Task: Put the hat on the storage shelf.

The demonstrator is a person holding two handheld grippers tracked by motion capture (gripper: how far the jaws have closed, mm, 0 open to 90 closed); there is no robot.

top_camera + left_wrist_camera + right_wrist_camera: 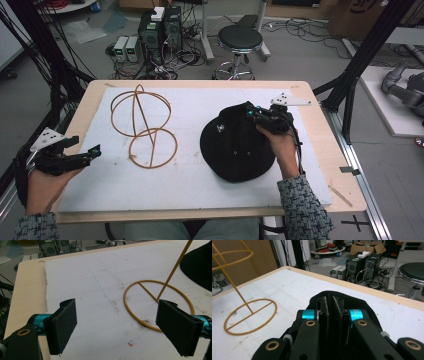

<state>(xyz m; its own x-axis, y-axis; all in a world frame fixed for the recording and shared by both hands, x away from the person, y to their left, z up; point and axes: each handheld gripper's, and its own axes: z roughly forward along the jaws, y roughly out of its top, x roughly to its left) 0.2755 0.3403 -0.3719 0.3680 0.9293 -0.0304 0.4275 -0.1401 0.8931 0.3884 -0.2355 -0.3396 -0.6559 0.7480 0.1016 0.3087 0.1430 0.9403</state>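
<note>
The right claw [257,116] is clenched on the far edge of the black hat [235,150], its jaws pressed together over a fold of fabric, likely so the hat can be lifted. The hat lies flat on the white mat [200,107] of the table [85,107], just right of the wire hat stand [142,127], apart from it. The left claw [82,155] hangs released, jaws wide apart, left of the stand near the mat's edge, probably waiting to steady the stand.
</note>
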